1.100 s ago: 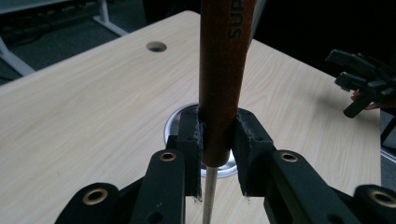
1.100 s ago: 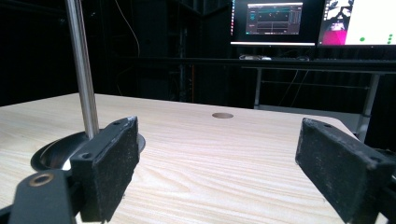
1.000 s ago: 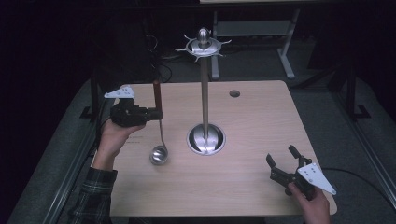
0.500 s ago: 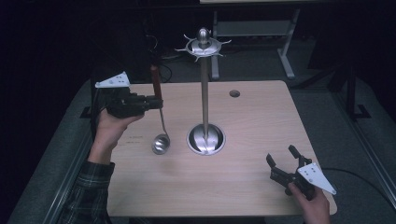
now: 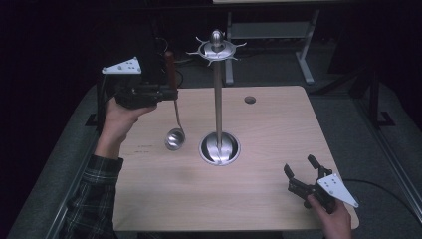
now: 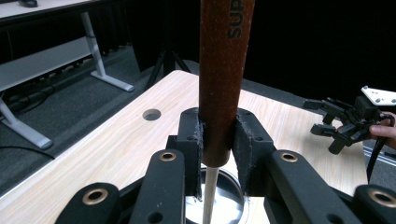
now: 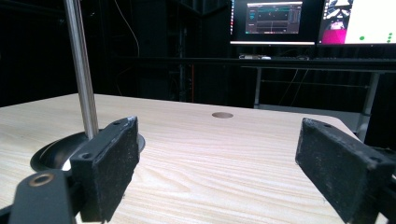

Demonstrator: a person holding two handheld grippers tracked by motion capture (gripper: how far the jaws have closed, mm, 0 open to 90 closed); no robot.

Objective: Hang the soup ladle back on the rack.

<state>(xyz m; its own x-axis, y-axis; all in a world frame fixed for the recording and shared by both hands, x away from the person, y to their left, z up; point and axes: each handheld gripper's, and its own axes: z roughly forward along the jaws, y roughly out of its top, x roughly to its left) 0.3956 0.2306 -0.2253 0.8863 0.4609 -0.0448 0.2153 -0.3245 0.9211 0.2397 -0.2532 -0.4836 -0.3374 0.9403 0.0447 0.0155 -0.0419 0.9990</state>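
1. The ladle [image 5: 173, 112] has come up off the table [image 5: 278, 124]. A second ago its bowl sat low on the wood near the left edge; now it hangs clear of the surface, closer to the stand's round base [image 5: 219, 148].

2. The left gripper [image 5: 166, 93] is clamped on the ladle's brown wooden handle [image 6: 223, 70]. In the left gripper view both pads press the handle's lower end, and the thin metal shank drops straight down from between them. The grip looks the same across the three high-view moments — only the hand has risen.

3. The ladle hangs upright, bowl down, with the handle top now reaching about as high as the hook crown [image 5: 217, 50] of the utensil stand [image 5: 218, 99], a little to its left.

4. The right gripper [image 5: 301, 174] rests at the table's near right corner with its jaws well apart and nothing between them, unmoved over the same second. Its own view looks across bare wood to the stand's pole [image 7: 81, 70].

5. My reading: this is the lift stage of hanging the ladle on the stand. It probably needs more height and a sideways move toward a hook — and the handle's top end is not clear enough to tell how it would catch.
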